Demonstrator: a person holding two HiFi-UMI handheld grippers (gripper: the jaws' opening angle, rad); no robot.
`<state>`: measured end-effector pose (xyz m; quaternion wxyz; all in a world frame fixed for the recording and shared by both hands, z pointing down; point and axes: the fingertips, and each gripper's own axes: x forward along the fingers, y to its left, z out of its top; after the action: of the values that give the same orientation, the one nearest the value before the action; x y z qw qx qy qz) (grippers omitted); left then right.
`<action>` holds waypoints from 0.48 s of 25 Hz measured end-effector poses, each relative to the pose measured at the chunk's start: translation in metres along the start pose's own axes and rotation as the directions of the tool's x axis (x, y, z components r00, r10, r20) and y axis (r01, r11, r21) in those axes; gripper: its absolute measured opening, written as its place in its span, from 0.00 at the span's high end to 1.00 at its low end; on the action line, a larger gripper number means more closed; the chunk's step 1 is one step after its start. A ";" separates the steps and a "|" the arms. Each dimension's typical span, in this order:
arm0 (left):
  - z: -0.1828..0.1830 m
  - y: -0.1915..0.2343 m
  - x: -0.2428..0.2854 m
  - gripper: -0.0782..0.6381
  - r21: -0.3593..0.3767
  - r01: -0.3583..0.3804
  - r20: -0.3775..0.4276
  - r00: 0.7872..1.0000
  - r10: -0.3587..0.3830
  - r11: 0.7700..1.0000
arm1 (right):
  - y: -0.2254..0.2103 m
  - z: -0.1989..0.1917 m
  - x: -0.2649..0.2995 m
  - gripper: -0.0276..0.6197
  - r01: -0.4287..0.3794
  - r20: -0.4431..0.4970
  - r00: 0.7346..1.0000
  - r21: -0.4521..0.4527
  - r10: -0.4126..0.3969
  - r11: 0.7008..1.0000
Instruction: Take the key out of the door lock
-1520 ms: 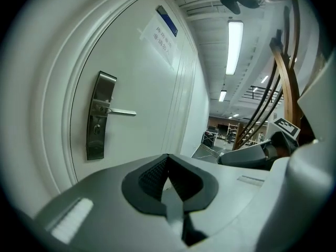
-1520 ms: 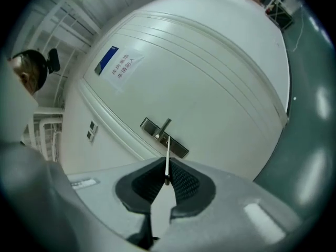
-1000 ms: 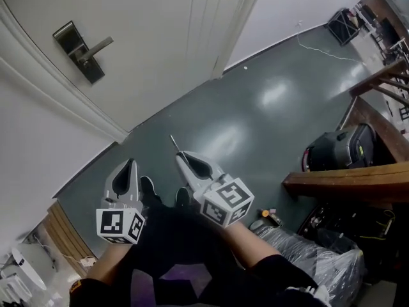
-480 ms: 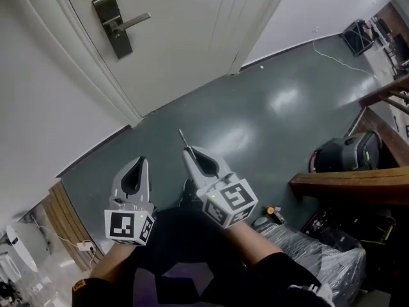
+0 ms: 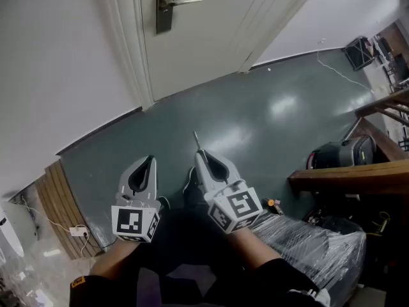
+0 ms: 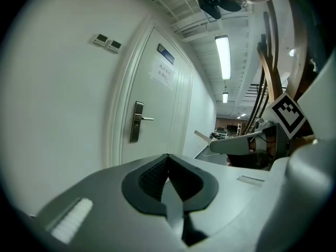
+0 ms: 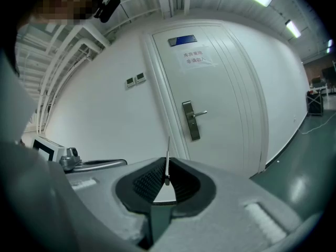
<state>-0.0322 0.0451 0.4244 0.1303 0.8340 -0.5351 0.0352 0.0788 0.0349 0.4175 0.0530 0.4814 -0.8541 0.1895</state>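
The white door [image 5: 217, 37] stands well ahead, with its dark lock plate and lever handle [image 5: 166, 5] at the top of the head view. The same lock [image 7: 191, 121] shows small and distant in the right gripper view, and the lock [image 6: 136, 122] likewise in the left gripper view. My right gripper [image 5: 203, 155] is shut on a thin metal key [image 5: 198, 141], whose blade [image 7: 168, 159] sticks up from the closed jaws. My left gripper [image 5: 148, 162] is beside it, shut with nothing in it. Both hang low over the dark green floor, far from the door.
A black bag [image 5: 339, 153] sits behind a wooden beam [image 5: 348, 176] at the right, with a plastic-wrapped bundle [image 5: 313, 242] below it. Wood panels [image 5: 54, 197] and a cabled power strip [image 5: 77, 231] lie at the lower left. A black case [image 5: 358, 47] stands far right.
The head view has swung, so the door lock went from the upper left to the top middle. Both grippers stay low and shut, the key still in the right one.
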 end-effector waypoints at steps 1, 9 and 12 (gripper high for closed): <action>-0.003 0.002 -0.010 0.87 -0.001 0.005 -0.003 1.000 -0.005 1.000 | 0.010 -0.004 -0.005 0.93 0.008 -0.001 1.000 -0.005 -0.008 1.000; -0.020 -0.005 -0.052 0.87 0.007 0.035 -0.003 0.999 -0.035 0.999 | 0.053 -0.032 -0.051 0.93 0.089 -0.005 0.996 -0.036 -0.090 0.995; -0.017 -0.016 -0.057 0.87 0.025 0.045 0.007 0.999 -0.046 0.999 | 0.057 -0.040 -0.064 0.93 0.099 -0.013 0.995 -0.040 -0.100 0.994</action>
<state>-0.0408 0.1054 0.4263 0.1185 0.8476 -0.5159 0.0357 0.0608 0.1279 0.4215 0.0784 0.5206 -0.8323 0.1733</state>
